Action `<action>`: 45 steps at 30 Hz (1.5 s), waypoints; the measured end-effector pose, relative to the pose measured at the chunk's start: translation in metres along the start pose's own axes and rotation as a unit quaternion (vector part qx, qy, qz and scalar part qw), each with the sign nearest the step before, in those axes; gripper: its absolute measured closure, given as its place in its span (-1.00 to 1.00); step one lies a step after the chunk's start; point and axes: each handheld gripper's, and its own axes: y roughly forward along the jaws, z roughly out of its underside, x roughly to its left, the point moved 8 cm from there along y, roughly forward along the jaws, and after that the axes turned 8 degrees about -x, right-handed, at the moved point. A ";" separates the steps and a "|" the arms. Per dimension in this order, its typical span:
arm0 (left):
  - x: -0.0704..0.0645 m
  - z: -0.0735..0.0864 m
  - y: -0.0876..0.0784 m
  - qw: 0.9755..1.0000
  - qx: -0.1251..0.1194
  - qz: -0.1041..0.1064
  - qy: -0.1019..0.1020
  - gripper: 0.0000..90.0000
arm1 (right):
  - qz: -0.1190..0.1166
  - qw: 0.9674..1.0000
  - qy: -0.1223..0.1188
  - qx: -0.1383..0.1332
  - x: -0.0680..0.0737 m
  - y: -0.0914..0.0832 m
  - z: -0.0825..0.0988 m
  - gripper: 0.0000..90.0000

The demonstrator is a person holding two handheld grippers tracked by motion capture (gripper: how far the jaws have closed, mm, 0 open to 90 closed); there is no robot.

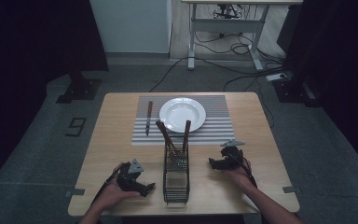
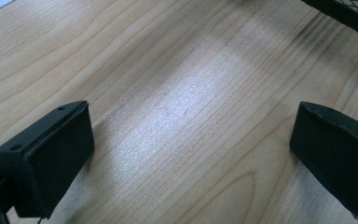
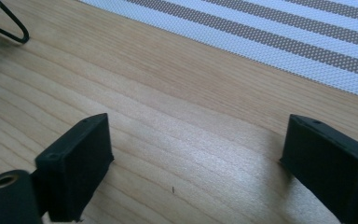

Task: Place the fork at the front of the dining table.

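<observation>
left gripper (image 1: 150, 186) released, left of caddy (image 1: 175, 175) | right gripper (image 1: 213, 163) released, right of it | caddy near centre, utensils (image 1: 172, 136) upright inside | risk: i clip the light caddy reaching in, tipping it

Matt wood table (image 1: 121, 154), black wire-mesh basket (image 1: 176, 179).

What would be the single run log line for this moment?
left gripper: open, empty, low over table | right gripper: open, empty | wire caddy: between them, holding utensils | knife: on placemat, left of plate
</observation>
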 end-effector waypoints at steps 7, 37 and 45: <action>0.000 0.000 0.000 1.000 0.000 0.001 0.001 -1.00 | -0.005 0.999 0.019 -0.028 -0.001 -0.010 -0.009 -0.69; 0.000 0.001 -0.001 1.000 0.000 0.004 0.004 -1.00 | -0.085 0.988 0.015 -0.129 0.032 -0.064 -0.073 -0.62; 0.000 0.001 -0.001 1.000 0.001 0.003 0.003 -1.00 | -0.097 0.983 0.014 -0.153 0.036 -0.077 -0.094 -0.61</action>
